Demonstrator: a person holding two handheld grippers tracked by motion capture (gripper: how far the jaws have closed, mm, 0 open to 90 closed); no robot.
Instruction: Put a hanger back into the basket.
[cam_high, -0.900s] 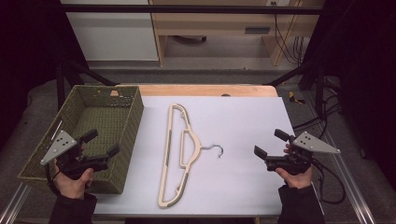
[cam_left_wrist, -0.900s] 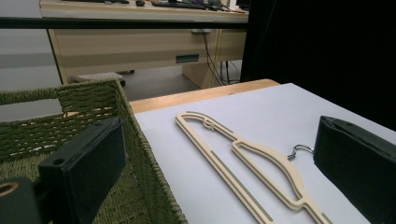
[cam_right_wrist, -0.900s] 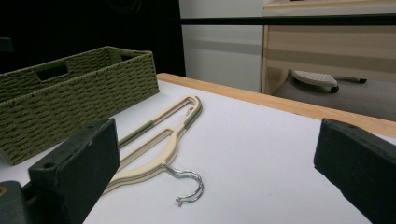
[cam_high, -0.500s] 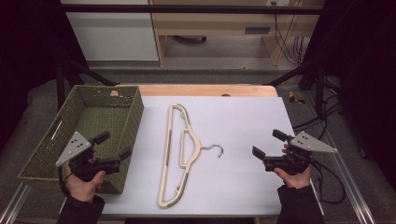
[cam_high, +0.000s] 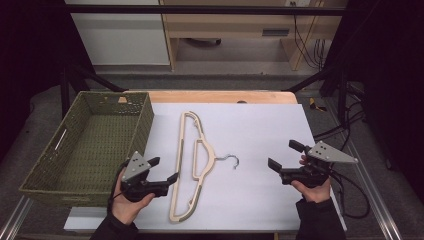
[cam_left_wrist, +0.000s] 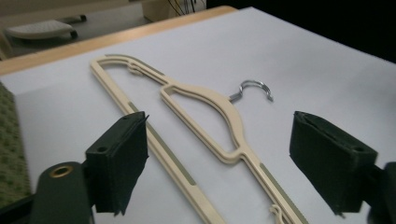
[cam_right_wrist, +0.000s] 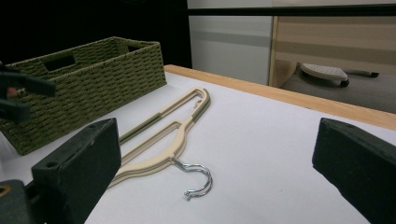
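left hand-held gripper (cam_high: 166, 170): low over the surface (cam_high: 260, 125) just off the basket's near corner, jaws spread wide, nothing held, aimed at the hanger
right hand-held gripper (cam_high: 285, 156): near right edge, jaws apart, empty, pointing left
hanger (cam_high: 191, 165): flat mid-surface between both, metal hook (cam_high: 229, 160) toward the right
basket (cam_high: 36, 172): green wicker, far left

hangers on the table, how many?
1. A cream hanger with a metal hook lies flat on the white table, between the green basket and the right gripper. Nothing seems hidden.
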